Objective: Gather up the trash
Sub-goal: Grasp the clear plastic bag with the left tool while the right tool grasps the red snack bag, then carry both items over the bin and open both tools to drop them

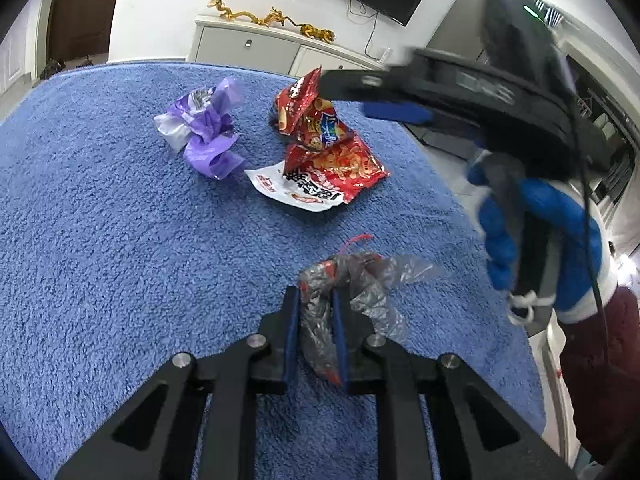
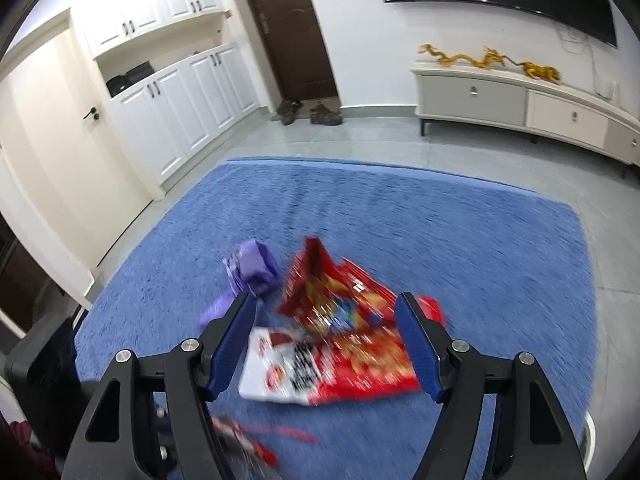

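A blue shaggy rug [image 1: 120, 220] fills both views. At the centre of the left wrist frame lies a pile of crumpled red snack bags [image 1: 328, 148] with a white wrapper edge; their printing is too creased to read. To its left sits a wad of purple plastic [image 1: 204, 128]. At lower centre, my left gripper [image 1: 314, 304] is clamped on a crumpled grey-and-red plastic bag [image 1: 352, 280]. My right gripper [image 2: 326, 308] stands wide open above the red bags, holding nothing; that view is motion-blurred.
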Tool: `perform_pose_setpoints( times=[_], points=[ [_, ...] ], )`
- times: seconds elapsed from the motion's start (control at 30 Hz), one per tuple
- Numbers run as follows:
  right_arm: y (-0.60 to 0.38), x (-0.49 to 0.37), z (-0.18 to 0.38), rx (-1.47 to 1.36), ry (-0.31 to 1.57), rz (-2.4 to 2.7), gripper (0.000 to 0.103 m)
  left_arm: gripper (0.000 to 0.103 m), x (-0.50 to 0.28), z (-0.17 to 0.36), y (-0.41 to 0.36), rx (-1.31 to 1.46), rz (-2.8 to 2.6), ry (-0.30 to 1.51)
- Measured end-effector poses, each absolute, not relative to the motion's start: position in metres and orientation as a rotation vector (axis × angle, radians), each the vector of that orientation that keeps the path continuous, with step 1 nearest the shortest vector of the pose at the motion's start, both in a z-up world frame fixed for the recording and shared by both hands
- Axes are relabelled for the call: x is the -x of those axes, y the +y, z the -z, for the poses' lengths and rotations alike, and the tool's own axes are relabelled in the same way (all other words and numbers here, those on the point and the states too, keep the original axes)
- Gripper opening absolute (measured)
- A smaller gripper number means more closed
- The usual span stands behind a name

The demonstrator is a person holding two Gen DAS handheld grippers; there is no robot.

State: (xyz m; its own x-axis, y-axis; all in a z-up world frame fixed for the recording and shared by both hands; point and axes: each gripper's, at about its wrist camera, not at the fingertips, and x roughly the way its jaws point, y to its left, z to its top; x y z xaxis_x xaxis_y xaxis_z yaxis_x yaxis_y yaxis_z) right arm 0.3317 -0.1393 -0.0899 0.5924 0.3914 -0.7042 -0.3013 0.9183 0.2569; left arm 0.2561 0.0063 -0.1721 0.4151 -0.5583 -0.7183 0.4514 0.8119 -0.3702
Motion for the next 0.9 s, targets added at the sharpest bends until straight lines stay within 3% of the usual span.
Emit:
perform_pose_setpoints(
  times=[0.07,0.13,0.2,0.27,0.9],
  points=[
    [-0.128,-0.343,0.094,-0.098,0.858,-0.42,0.071,0.014,-0.254,0.172,0.004,0.113,0.628,0.944],
    [-0.119,-0.352,0.1,-0.087,0.875,-0.428,0.065,0.013,-0.253,0.172,0.004,0.114,0.623,0.945],
    [-0.116,-0.358,0.104,-0.084,0.888,-0.434,0.027,0.013,-0.252,0.171,0.005,0.113,0.612,0.942],
    [-0.113,-0.357,0.106,-0.08,0.894,-0.441,0.009,0.013,-0.248,0.168,0.006,0.1,0.592,0.933],
    [-0.178,-0.243,0.066,-0.187,0.736,-0.405,0.005,0.013,-0.21,0.133,0.016,0.098,0.484,0.872]
  ],
)
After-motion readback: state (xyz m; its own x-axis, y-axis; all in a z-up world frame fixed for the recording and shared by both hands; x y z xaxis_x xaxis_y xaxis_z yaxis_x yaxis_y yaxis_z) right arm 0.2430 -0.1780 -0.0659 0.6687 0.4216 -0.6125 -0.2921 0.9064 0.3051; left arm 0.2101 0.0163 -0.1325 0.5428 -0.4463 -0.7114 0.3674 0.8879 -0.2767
